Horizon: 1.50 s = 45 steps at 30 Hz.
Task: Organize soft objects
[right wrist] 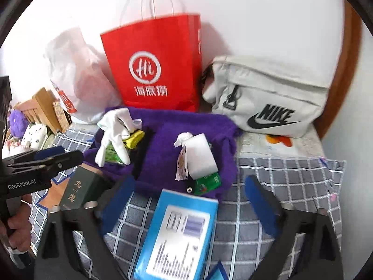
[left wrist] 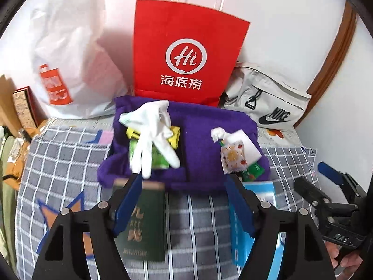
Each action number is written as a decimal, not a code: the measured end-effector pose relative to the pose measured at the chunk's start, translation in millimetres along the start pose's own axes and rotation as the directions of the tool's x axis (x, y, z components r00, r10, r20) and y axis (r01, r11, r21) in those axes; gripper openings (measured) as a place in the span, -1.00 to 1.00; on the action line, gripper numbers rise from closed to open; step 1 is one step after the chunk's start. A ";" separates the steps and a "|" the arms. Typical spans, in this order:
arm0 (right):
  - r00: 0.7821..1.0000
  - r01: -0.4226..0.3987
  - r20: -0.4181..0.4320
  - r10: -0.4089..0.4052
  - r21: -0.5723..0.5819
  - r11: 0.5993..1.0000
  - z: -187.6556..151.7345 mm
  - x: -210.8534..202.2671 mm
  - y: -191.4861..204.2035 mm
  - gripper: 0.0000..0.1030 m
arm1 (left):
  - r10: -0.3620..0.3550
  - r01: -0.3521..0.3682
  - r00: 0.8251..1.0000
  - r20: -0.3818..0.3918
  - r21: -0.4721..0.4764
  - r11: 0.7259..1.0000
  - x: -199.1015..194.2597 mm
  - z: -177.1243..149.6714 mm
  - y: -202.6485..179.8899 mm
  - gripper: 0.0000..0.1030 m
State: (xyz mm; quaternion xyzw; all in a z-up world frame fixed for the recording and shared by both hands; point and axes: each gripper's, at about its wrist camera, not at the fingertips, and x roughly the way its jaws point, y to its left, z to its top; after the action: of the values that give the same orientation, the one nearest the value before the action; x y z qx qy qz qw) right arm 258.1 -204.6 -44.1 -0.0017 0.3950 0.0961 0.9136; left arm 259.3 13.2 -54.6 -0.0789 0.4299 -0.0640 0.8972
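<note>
Showing only from the right wrist: purple plush toy (right wrist: 15, 119).

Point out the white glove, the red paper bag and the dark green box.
white glove (left wrist: 149, 135), left wrist view, on its palm.
red paper bag (right wrist: 153, 63), right wrist view, on its printed front.
dark green box (left wrist: 142, 224), left wrist view, on its top face.

Three bags at the top of the frame: one red paper bag (left wrist: 186, 53), one white plastic bag (left wrist: 72, 65), one white Nike bag (left wrist: 270, 102). One white glove (left wrist: 151, 135), one purple cloth (left wrist: 209, 144), one green book (left wrist: 142, 221), one blue box (right wrist: 179, 235).
</note>
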 end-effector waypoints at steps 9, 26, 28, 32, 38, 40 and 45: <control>1.000 -0.014 -0.020 0.015 0.040 0.999 -51.9 -57.3 11.1 1.00 | 0.028 -0.028 0.999 0.046 -0.002 1.000 -60.5 -60.9 -10.7 0.82; 0.996 0.000 0.093 -0.002 0.025 1.000 -125.3 -154.3 20.2 1.00 | 0.178 -0.188 0.965 0.192 0.035 0.982 -155.1 -139.7 -31.5 0.85; 0.995 0.000 0.097 -0.002 0.026 1.000 -130.9 -159.6 19.3 1.00 | 0.177 -0.187 0.964 0.196 0.032 0.982 -157.8 -145.1 -32.8 0.85; 0.994 0.008 0.106 -0.010 0.019 1.000 -138.6 -168.0 19.0 1.00 | 0.175 -0.188 0.962 0.207 0.040 0.981 -165.3 -155.5 -36.1 0.85; 0.993 0.011 0.117 -0.013 0.013 1.000 -143.2 -173.3 20.3 1.00 | 0.168 -0.181 0.961 0.219 0.041 0.983 -170.6 -160.5 -38.9 0.85; 0.993 0.013 0.115 -0.014 0.012 1.000 -143.6 -172.7 20.9 1.00 | 0.169 -0.181 0.961 0.218 0.040 0.983 -170.7 -162.2 -38.7 0.85; 0.993 0.018 0.113 -0.019 0.008 1.000 -144.7 -172.0 23.4 1.00 | 0.173 -0.185 0.960 0.218 0.036 0.982 -171.0 -163.7 -37.7 0.85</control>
State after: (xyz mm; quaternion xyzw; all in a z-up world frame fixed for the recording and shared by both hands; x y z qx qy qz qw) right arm 34.4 -223.1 -17.8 0.0035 0.3430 0.0862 0.9354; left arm 23.2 -6.6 -18.1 -0.0208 0.3340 0.0141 0.9422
